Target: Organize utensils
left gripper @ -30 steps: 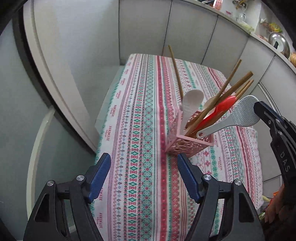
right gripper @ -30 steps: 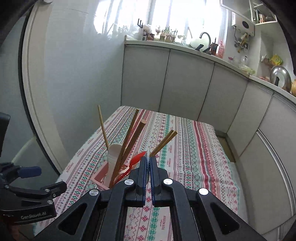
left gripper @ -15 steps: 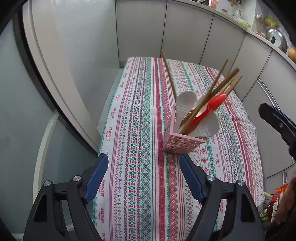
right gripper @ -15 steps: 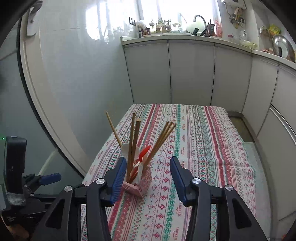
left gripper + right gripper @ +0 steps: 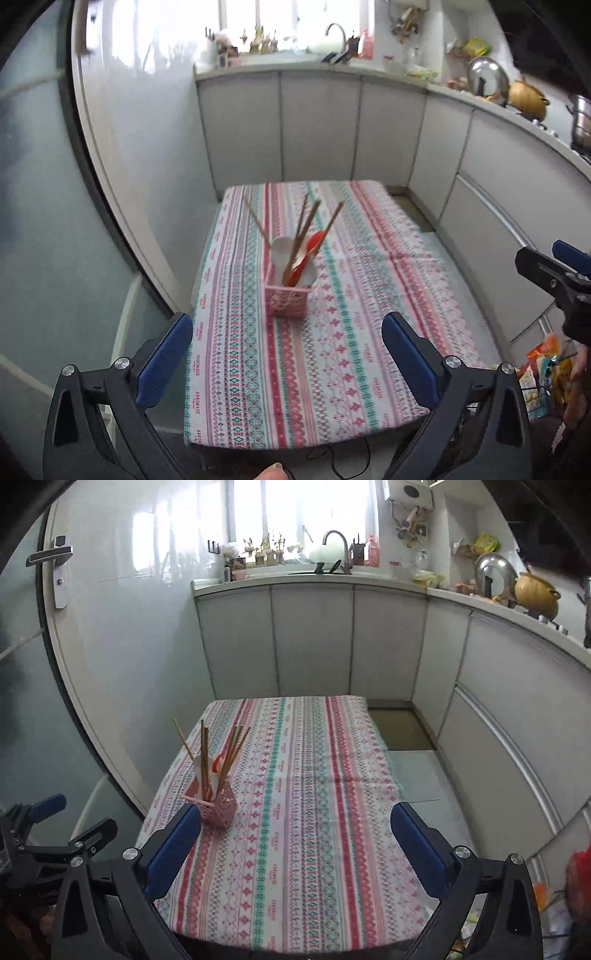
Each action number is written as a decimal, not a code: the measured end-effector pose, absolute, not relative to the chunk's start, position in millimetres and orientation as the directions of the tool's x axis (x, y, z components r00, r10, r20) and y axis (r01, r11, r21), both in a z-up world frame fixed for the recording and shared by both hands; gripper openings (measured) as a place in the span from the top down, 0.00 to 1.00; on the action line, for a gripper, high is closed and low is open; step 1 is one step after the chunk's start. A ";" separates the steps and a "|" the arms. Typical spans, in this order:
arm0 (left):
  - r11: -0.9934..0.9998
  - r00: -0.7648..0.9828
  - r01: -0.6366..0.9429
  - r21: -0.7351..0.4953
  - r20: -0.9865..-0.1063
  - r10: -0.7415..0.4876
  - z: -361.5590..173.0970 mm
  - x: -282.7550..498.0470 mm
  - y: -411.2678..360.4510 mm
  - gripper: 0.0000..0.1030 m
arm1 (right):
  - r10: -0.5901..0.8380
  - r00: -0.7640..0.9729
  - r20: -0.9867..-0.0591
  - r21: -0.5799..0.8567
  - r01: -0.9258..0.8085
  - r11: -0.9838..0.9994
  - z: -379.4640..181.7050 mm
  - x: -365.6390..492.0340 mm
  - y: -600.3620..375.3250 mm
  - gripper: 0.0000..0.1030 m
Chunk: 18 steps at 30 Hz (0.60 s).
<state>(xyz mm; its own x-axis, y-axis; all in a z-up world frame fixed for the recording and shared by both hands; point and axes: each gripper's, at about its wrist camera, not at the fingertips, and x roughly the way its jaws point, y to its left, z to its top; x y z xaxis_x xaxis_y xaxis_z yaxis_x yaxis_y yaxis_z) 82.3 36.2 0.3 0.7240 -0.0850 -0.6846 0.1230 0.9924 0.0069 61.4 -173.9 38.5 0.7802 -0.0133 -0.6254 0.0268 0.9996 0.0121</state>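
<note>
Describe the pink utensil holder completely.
The holder is a small, square pink basket with lattice walls, apparently plastic. It stands upright on the striped tablecloth, toward its left side. Wooden chopsticks, white spoons and a red spoon lean out of it. Nothing grips it.

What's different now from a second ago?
Both grippers pulled up and back from the pink holder. The right gripper, shut before, has just been opening; the left gripper opened wider. Neither holds anything. The utensils stay in the holder on the tablecloth.
</note>
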 end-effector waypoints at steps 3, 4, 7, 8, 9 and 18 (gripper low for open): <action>0.991 0.755 0.130 0.007 -0.649 -0.094 23.3 57.2 26.0 0.00 | -0.033 0.804 -0.593 0.001 0.042 0.999 57.5 34.9 -179.7 0.00; 0.992 0.758 0.126 0.003 -0.645 -0.095 28.1 51.8 24.3 0.00 | -0.040 0.811 -0.583 0.000 0.050 0.999 61.5 29.3 -182.0 0.00; 0.994 0.773 0.107 -0.006 -0.628 -0.087 39.6 37.1 21.7 0.00 | -0.052 0.821 -0.568 0.000 0.063 0.998 68.3 22.0 -186.7 0.00; 0.995 0.777 0.100 -0.005 -0.624 -0.081 41.8 33.2 21.3 0.00 | -0.051 0.821 -0.568 0.000 0.062 0.998 69.2 20.4 -187.1 0.00; 0.995 0.778 0.097 -0.006 -0.623 -0.079 43.0 31.7 21.1 0.00 | -0.046 0.821 -0.570 0.004 0.058 0.998 69.4 19.5 -187.5 0.00; 0.998 0.773 0.066 -0.004 -0.632 -0.054 39.3 30.1 28.0 0.00 | -0.040 0.805 -0.593 -0.012 0.041 0.999 62.2 21.0 -180.0 0.00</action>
